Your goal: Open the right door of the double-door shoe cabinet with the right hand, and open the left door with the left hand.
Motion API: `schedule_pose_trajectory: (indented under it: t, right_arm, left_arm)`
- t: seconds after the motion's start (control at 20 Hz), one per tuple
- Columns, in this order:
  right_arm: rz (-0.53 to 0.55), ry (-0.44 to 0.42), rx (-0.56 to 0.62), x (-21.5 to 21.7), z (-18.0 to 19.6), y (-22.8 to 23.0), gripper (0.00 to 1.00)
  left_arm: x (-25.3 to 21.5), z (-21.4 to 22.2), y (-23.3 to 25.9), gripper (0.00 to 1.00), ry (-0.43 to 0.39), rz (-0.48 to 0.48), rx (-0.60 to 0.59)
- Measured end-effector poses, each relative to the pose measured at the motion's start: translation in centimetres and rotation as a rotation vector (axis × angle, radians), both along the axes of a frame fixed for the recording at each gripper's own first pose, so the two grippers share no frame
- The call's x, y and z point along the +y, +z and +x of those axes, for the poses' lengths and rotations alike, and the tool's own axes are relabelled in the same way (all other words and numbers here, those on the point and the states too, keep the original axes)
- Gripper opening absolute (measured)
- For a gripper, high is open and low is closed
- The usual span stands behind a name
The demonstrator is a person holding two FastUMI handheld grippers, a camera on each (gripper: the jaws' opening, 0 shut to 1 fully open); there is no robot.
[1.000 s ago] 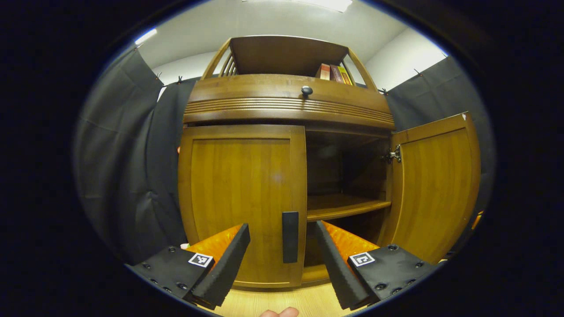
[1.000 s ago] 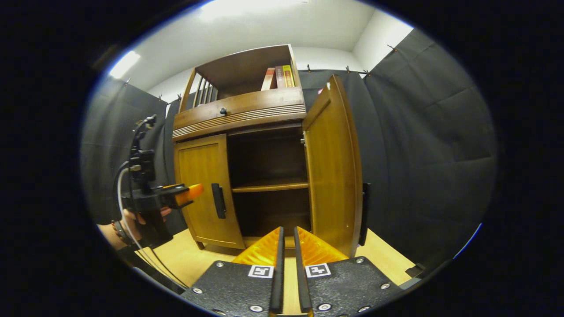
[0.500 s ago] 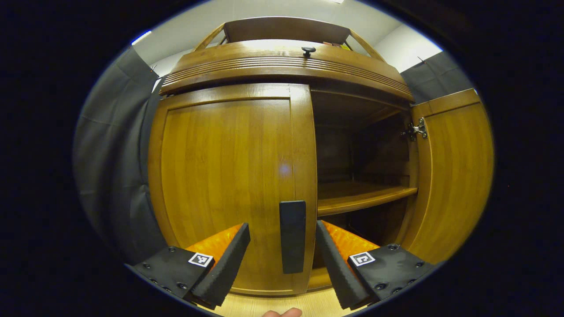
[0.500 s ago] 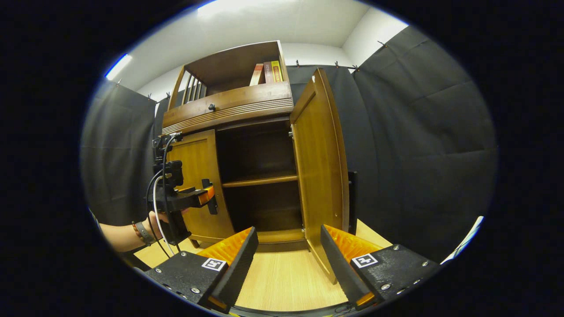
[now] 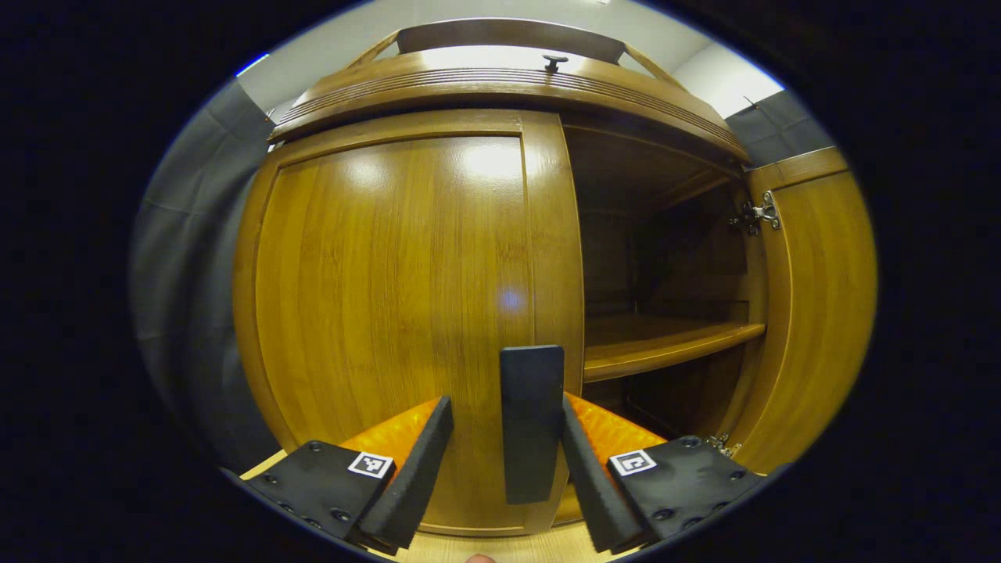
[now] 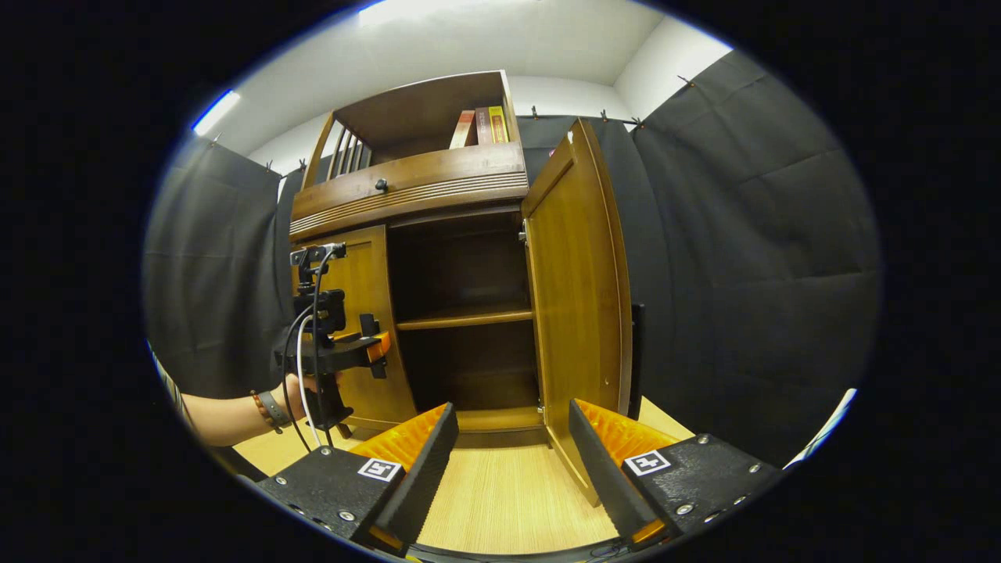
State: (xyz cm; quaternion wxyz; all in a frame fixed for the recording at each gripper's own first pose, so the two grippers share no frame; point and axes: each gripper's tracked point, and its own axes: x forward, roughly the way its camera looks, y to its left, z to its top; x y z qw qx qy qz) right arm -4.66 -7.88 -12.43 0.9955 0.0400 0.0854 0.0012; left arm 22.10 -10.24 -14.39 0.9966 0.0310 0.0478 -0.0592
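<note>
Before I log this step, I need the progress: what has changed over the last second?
The left tool moved in toward the left door, and its open fingers now straddle the door's handle, not yet closed on it. The right tool went from shut to open, empty, back from the right door. Unchanged: left door closed, right door open, books on top.

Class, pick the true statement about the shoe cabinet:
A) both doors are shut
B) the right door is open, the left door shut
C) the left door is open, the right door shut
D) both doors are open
B: the right door stands swung out, while the left door lies flush.
</note>
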Motion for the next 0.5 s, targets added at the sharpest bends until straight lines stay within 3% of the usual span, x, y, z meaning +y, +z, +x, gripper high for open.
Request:
schedule_pose_trajectory:
  t: [0.1, 0.25, 0.35, 0.4, 0.5]
  right_arm:
    - [0.002, 0.006, 0.007, 0.2, 0.1, -0.1, 0.88]
    - [-0.012, 0.001, 0.010, 0.1, -0.2, -0.2, 0.88]
    - [-0.016, -0.004, 0.017, 0.0, -0.7, -0.3, 0.88]
    - [-0.018, -0.007, 0.018, -0.1, -1.1, -0.4, 0.81]
    - [-0.021, -0.014, 0.017, -0.2, -1.5, -0.2, 0.88]
  left_arm:
    - [-1.2, 0.1, -0.1, 0.72, -0.032, -0.004, -0.001]
    - [-1.4, -0.1, -0.1, 0.40, -0.020, -0.012, 0.004]
    - [-1.5, 0.0, -0.2, 0.36, -0.018, -0.032, 0.015]
    - [-1.4, -0.1, -0.3, 0.36, -0.016, -0.021, 0.019]
    - [-1.4, -0.2, -0.2, 0.36, -0.010, -0.009, 0.021]
